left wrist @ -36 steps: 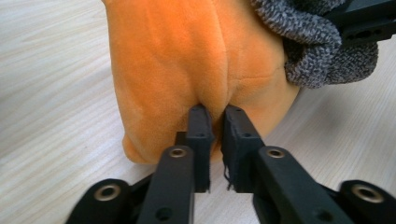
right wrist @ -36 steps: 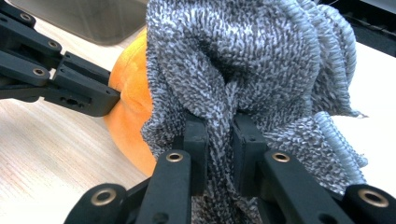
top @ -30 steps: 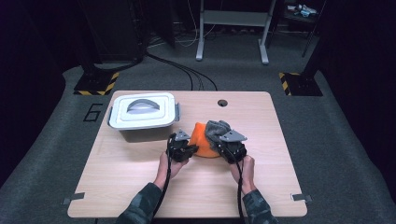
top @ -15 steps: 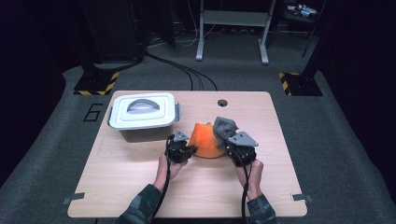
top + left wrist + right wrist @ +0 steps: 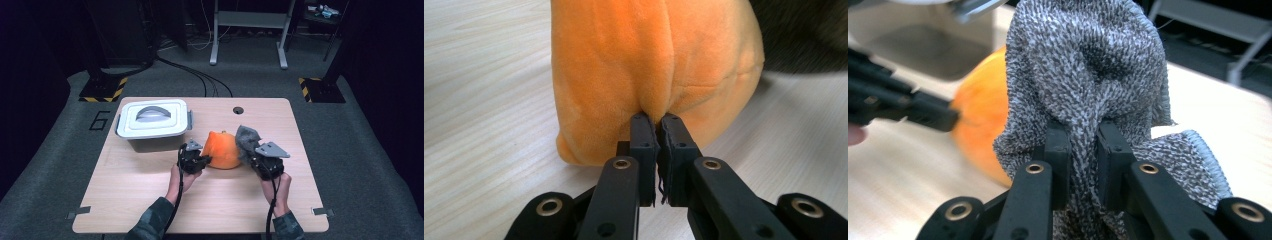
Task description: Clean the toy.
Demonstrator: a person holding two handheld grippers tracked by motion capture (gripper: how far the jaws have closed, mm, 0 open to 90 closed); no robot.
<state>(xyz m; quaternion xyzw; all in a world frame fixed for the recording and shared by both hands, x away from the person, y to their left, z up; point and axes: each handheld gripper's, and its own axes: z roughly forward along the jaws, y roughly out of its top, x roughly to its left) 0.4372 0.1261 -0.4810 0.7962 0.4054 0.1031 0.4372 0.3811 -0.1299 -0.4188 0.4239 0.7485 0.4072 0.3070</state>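
Orange plush: soft, rounded, resting on the table near its middle, just in front of the bin. Left tool is clamped on a pinch of its fabric at the near-left side; in the left tool's view the jaws meet on a fold of orange pile.

Grey cloth: knitted, bunched, held beside the plush on its right. Right tool is clamped on a gathered fold of it. Compared with a second ago, the cloth has been drawn rightward and a little up, away from the plush, while the left tool kept its place; judged, the cloth is being pulled off while the plush is pinned.

Bin: grey-white, lid with handle closed, at the table's far left, apart from the plush. Contents hidden.
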